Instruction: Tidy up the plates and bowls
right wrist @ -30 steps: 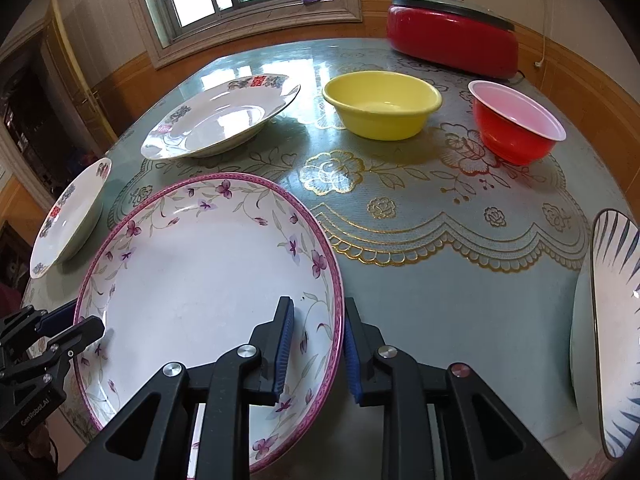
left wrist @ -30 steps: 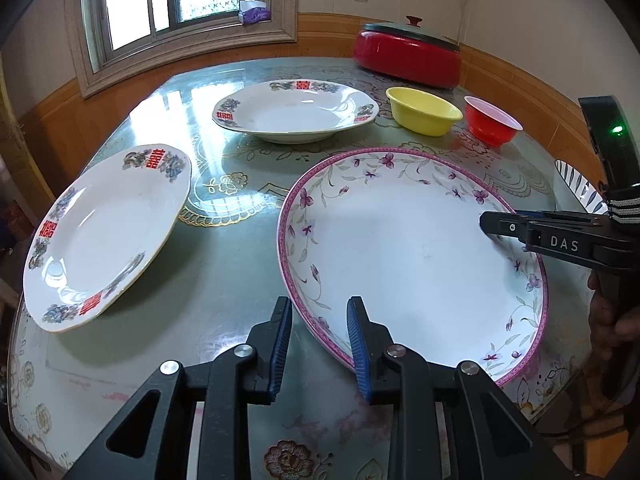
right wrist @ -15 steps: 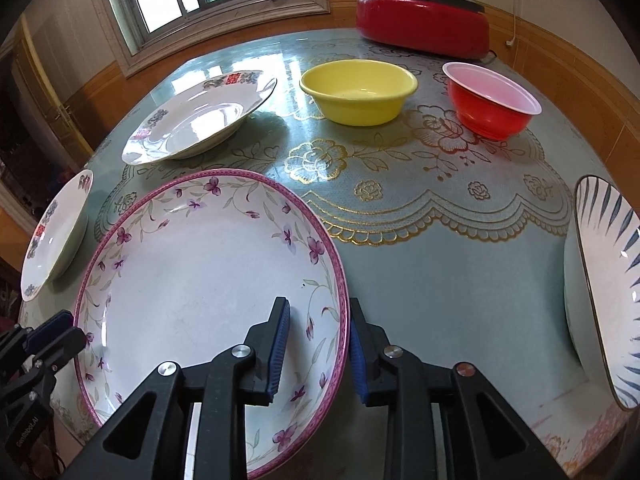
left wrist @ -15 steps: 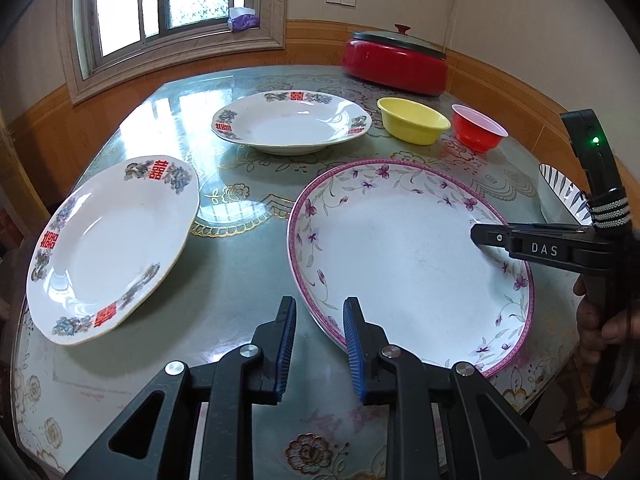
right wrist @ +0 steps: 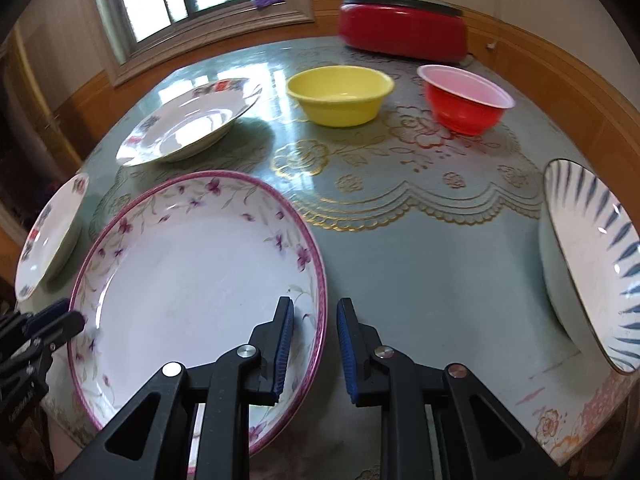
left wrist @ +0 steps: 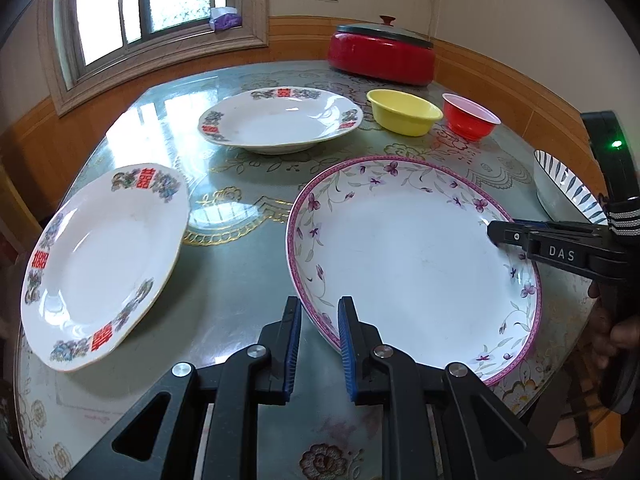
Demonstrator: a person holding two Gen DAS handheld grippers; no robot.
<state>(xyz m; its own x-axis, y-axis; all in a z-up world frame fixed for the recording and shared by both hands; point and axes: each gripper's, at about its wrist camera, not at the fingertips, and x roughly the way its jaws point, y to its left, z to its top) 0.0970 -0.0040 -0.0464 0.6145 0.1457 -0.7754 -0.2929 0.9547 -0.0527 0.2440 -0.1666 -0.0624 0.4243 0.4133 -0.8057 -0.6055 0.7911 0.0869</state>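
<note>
A large white plate with purple flowers and a pink rim lies on the green table near the front edge. My left gripper straddles its left rim, and its jaws are closing. A narrow gap still shows beside the rim. My right gripper straddles the opposite rim, one pad inside the plate and one outside. Its jaws are closing too, with table showing between the rim and the outer pad. Each gripper also shows in the other's view: the right gripper and the left gripper.
Two white plates with red characters lie at the left and further back. A yellow bowl and a red bowl stand behind. A blue-striped bowl sits at the right edge. A red lidded pot is at the back.
Both pairs of jaws have narrowed around the floral plate's rims. Both views have tilted slightly. The plate and the other dishes stay where they were.
</note>
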